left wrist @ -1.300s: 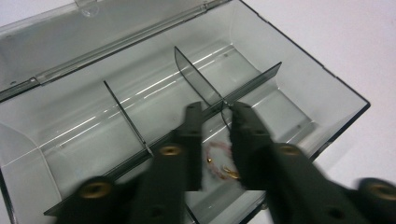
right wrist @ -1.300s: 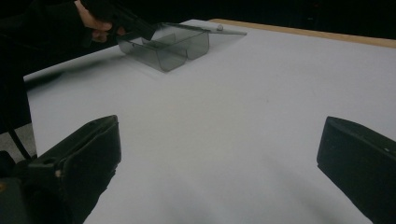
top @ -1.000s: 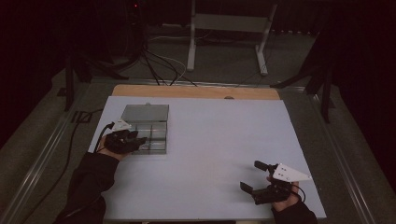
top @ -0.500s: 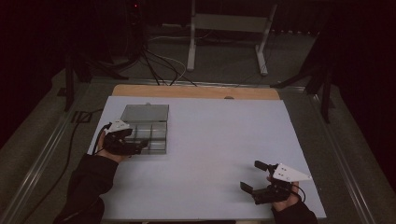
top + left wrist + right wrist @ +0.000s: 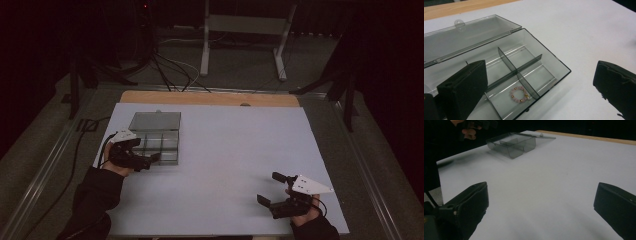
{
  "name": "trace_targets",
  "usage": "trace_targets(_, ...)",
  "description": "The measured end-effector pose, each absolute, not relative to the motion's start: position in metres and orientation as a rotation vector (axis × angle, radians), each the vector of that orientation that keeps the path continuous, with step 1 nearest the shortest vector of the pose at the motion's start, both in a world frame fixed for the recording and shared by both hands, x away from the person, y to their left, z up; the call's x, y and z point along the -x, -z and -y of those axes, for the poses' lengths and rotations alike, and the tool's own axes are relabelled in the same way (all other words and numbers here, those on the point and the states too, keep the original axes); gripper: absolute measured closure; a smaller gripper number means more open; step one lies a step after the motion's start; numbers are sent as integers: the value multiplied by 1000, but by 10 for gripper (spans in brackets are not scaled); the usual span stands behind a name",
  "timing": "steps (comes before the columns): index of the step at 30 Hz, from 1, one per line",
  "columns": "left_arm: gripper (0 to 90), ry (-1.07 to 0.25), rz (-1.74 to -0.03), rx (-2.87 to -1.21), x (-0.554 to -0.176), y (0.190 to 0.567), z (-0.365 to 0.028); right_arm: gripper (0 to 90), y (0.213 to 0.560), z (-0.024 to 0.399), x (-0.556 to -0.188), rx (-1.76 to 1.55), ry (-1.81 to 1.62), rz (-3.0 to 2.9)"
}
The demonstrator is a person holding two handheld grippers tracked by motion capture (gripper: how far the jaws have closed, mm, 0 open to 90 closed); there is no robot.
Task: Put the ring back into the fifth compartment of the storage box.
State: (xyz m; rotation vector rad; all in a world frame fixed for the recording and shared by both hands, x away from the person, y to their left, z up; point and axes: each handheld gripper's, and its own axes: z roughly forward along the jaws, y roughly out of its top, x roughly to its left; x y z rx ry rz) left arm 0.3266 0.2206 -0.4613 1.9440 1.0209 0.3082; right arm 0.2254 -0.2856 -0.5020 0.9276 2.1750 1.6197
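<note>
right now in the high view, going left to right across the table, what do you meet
left gripper with fingers open → clear divided box, lid open → bare white tabletop → right gripper with fingers open

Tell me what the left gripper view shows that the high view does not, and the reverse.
The left gripper view shows a small bead bracelet of pink and gold beads lying in one compartment of the box, and the dividers inside. The high view shows both hands, the right tool open over bare table, the wooden table edge, and the floor cables beyond. Both show the clear box with its lid folded back, the white table cover, and the left tool, jaws just opened, nothing between them.
</note>
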Motion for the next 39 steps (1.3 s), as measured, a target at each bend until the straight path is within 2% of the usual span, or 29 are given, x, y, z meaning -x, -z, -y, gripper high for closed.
trace_targets(15,6,-323,-891,-1930,-298,465,-223,0,502,282,-229,-903,-1630,-2193)
trace_targets(39,7,-281,-884,-1983,-260,497,-236,0,503,281,-229,-912,-1618,-2202)
